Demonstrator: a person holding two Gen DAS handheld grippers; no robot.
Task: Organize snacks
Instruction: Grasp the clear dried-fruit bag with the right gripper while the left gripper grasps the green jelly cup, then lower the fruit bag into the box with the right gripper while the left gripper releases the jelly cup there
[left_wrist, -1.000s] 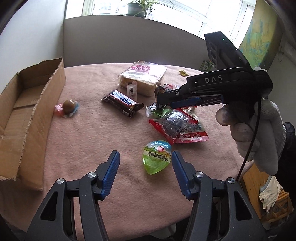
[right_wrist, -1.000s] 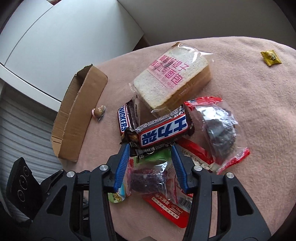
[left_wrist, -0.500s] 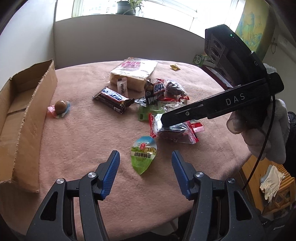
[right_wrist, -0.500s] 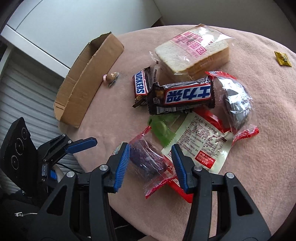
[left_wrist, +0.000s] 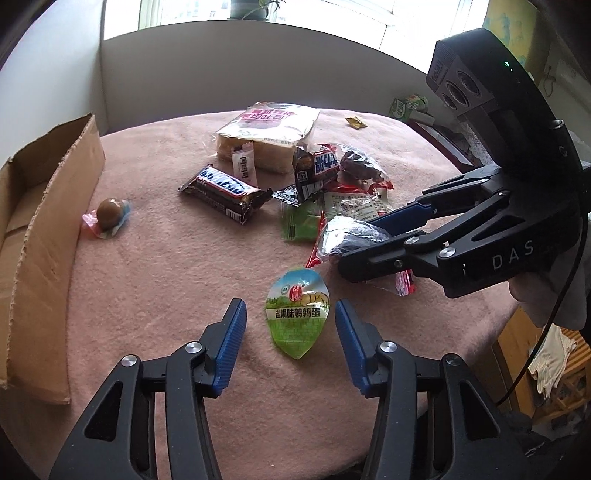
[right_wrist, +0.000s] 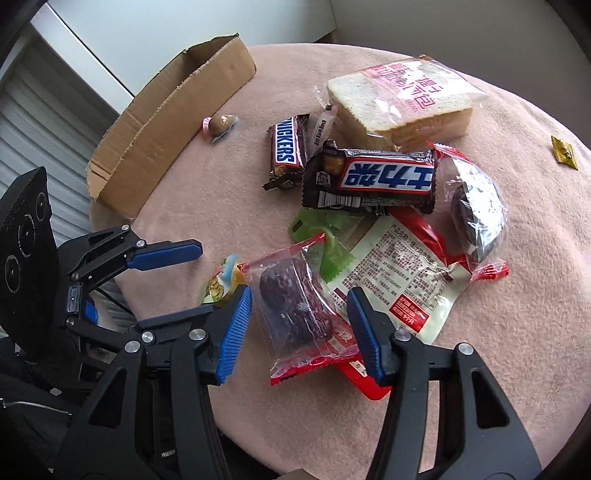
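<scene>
A green quail-egg packet (left_wrist: 297, 317) lies on the pink tablecloth (left_wrist: 155, 280) between the pads of my left gripper (left_wrist: 290, 328). Its jaws are closing, and gaps still show on both sides. In the right wrist view a clear packet with a dark purple snack (right_wrist: 295, 295) lies between the pads of my right gripper (right_wrist: 298, 310). Those jaws are opening, with the pads close beside the packet's edges. The same gripper (left_wrist: 356, 242) reaches in from the right in the left wrist view. Part of the egg packet (right_wrist: 216, 288) peeks out beside it.
An open cardboard box (left_wrist: 48, 221) stands at the left. A pile holds two Snickers bars (right_wrist: 288, 147) (right_wrist: 380, 177), bagged bread (right_wrist: 402, 103) and red, white and green packets (right_wrist: 402, 273). A wrapped brown egg (left_wrist: 109, 214) lies near the box, and a yellow candy (right_wrist: 563, 157) far off.
The right gripper came out of the pile toward the near edge with the dark snack packet, and now sits beside the egg packet. The left jaws narrowed around the egg packet.
</scene>
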